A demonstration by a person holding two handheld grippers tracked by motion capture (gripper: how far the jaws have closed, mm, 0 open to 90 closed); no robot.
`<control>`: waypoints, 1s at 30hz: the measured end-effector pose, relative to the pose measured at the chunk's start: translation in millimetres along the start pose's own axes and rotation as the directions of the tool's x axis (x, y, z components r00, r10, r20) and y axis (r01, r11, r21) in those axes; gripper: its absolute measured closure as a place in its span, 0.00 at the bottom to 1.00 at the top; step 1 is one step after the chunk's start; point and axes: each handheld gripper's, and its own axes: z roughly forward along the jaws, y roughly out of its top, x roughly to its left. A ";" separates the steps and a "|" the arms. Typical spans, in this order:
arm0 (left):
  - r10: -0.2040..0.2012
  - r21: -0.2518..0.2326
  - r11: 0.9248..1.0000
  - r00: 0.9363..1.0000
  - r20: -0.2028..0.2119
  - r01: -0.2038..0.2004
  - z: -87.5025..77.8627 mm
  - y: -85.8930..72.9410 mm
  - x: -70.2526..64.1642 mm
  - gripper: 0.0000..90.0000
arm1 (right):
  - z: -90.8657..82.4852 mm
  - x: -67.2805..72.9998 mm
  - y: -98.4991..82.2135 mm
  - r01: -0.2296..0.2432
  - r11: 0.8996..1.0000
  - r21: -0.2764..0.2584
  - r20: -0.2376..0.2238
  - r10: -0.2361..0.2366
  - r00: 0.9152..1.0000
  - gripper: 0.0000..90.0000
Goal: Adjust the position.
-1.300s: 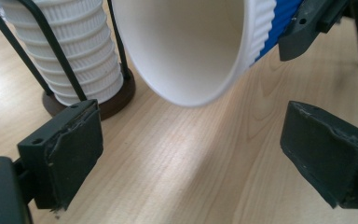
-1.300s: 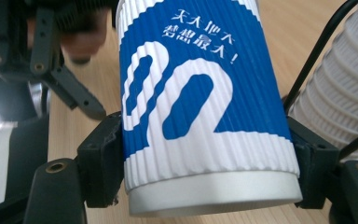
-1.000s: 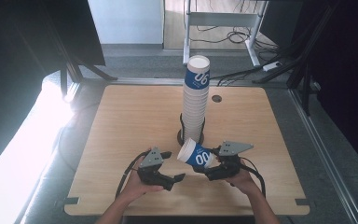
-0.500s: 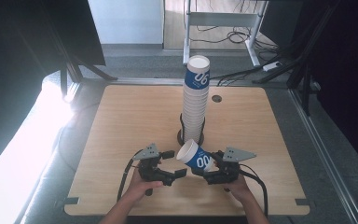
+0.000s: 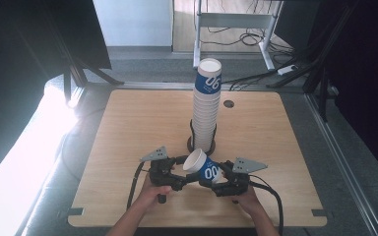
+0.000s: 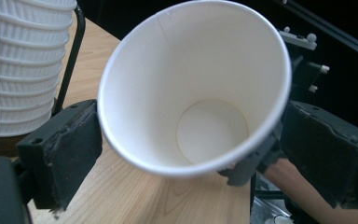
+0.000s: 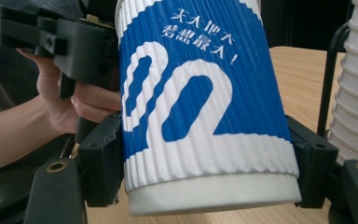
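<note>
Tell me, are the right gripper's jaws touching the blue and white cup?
Touching. In the right gripper view, the right gripper has a black jaw pressed flat against each side of the blue and white cup near its base, with no gap.

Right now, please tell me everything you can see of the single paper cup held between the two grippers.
The paper cup has a ribbed blue-and-white sleeve with large white numerals, a plain white inside and a rolled rim. It is empty and lies tilted, mouth toward the left hand-held gripper, just in front of the cup stack. The right hand-held gripper clamps its lower body; the left one's jaws flank the rim, contact unclear.
</note>
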 end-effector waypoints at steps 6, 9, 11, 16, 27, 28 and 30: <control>-0.005 0.004 1.000 1.000 0.021 0.005 7.4 2.7 0.1 0.07 | 2.2 2.5 -0.8 0.011 1.000 -0.009 -0.013 -0.012 1.000 0.30; -0.020 -0.010 1.000 0.999 0.031 0.020 8.6 2.7 2.5 0.10 | 2.5 2.9 -1.0 0.013 1.000 -0.010 -0.016 -0.013 1.000 0.30; -0.035 -0.019 0.999 0.998 0.044 0.036 9.1 2.7 4.3 0.12 | 3.1 3.4 -1.2 0.017 1.000 -0.008 -0.015 -0.017 1.000 0.30; -0.029 -0.025 0.999 0.998 0.052 0.030 8.7 2.0 5.6 0.15 | 3.9 3.1 -2.5 0.019 1.000 0.006 -0.013 -0.019 1.000 0.30; -0.007 -0.034 0.999 0.999 0.054 0.009 7.6 1.5 5.5 0.18 | 5.7 3.0 -2.4 0.011 1.000 0.029 -0.017 -0.010 1.000 0.29; -0.005 -0.035 0.999 0.999 0.054 0.007 7.4 1.5 5.2 0.18 | 5.7 3.1 -2.2 0.010 1.000 0.030 -0.018 -0.009 1.000 0.29; 0.003 -0.032 0.999 0.999 0.051 -0.001 7.1 1.5 4.8 0.18 | 5.9 3.5 -1.9 0.009 0.999 0.032 -0.017 -0.009 1.000 0.29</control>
